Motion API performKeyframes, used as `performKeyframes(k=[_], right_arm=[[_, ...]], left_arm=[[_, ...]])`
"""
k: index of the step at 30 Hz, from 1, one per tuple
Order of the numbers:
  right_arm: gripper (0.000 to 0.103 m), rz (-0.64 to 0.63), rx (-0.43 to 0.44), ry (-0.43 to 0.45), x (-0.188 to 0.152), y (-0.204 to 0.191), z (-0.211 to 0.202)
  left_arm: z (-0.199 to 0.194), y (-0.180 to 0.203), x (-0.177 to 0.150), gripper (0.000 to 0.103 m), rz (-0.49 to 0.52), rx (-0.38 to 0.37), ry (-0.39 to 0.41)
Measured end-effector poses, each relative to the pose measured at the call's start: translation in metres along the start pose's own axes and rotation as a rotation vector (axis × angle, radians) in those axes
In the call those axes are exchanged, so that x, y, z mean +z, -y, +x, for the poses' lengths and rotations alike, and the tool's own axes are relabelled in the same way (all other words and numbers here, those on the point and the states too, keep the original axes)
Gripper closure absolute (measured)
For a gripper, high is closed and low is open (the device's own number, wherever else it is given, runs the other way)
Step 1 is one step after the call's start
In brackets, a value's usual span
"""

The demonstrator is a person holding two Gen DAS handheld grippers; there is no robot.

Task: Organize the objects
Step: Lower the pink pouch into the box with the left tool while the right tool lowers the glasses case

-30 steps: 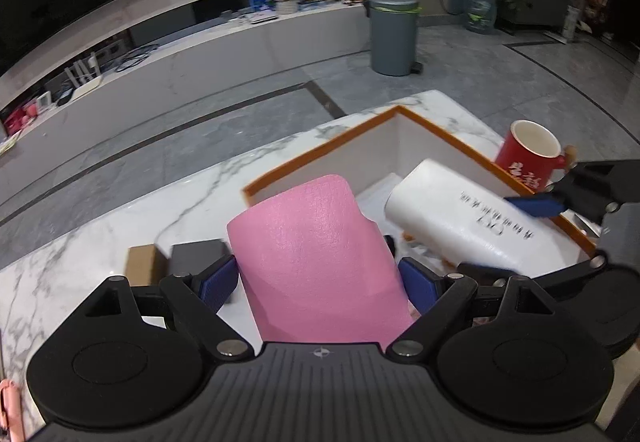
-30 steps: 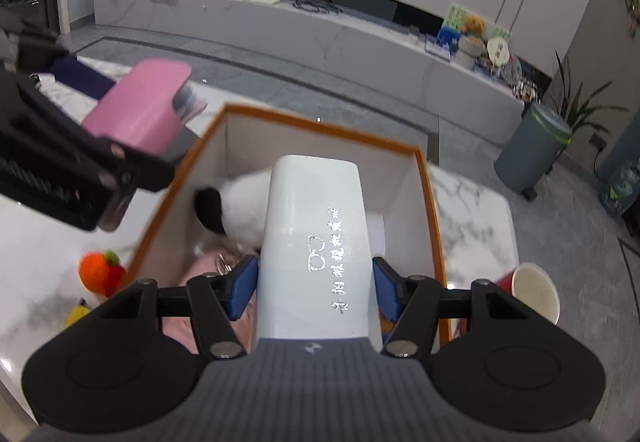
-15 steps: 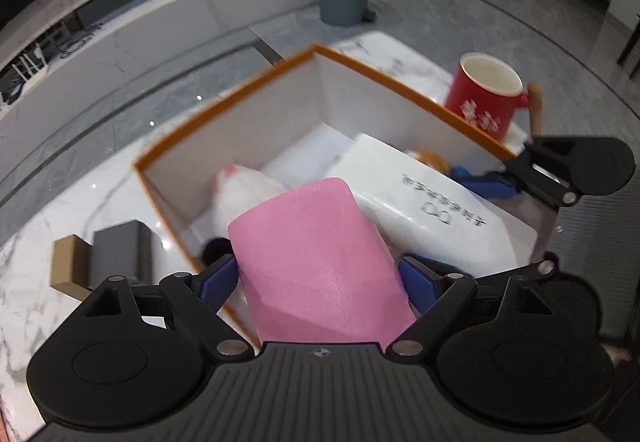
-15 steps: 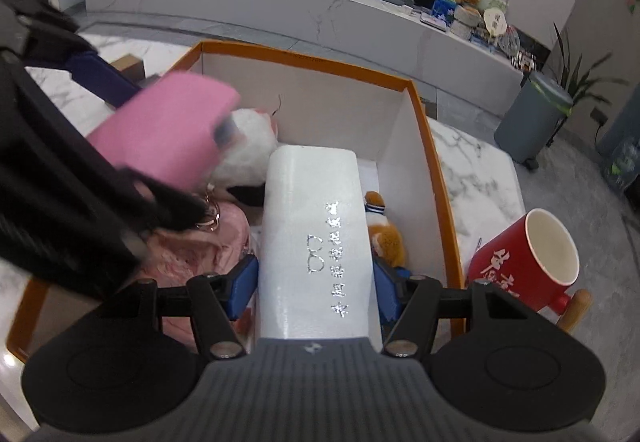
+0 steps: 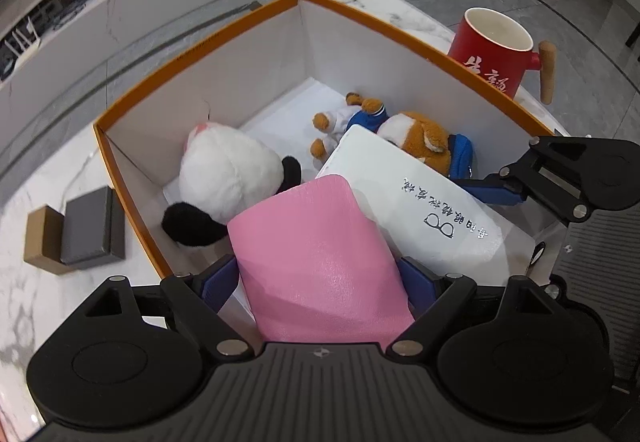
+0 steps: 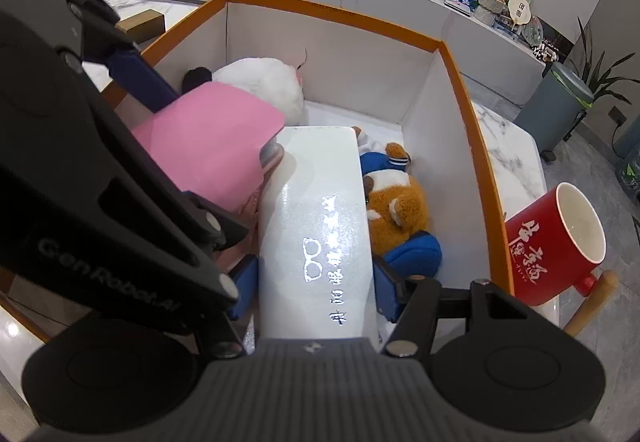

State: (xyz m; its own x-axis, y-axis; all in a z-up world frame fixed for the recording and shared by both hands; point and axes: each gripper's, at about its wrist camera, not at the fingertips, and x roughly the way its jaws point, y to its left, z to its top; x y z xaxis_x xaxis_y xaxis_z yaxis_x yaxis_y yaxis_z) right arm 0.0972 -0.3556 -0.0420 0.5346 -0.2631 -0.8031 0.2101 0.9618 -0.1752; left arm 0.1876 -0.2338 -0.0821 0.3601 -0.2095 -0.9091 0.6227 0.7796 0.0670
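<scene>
two plush toys already lie in the orange-rimmed white cardboard box. left claw grasps a pink textured case, right claw a white glasses case; both unreleased. red ceramic mug remains on the tabletop.

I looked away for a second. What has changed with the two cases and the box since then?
Both claws came down toward the orange-rimmed box. The left claw brought the pink case from above the rim to inside; the right claw lowered the white case deeper. Both grips are unchanged, nothing released. The plush toys and red mug stayed put.
</scene>
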Motion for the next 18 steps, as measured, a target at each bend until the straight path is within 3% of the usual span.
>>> performKeyframes(k=[13, 18], right_arm=[[0.041, 0.035, 0.035, -0.005, -0.004, 0.003, 0.005], [0.040, 0.042, 0.053, -0.016, -0.004, 0.005, 0.006]], left_arm=[[0.008, -0.001, -0.001, 0.003, -0.016, -0.022, -0.005], [0.011, 0.002, 0.000, 0.001, 0.015, -0.015, -0.048]])
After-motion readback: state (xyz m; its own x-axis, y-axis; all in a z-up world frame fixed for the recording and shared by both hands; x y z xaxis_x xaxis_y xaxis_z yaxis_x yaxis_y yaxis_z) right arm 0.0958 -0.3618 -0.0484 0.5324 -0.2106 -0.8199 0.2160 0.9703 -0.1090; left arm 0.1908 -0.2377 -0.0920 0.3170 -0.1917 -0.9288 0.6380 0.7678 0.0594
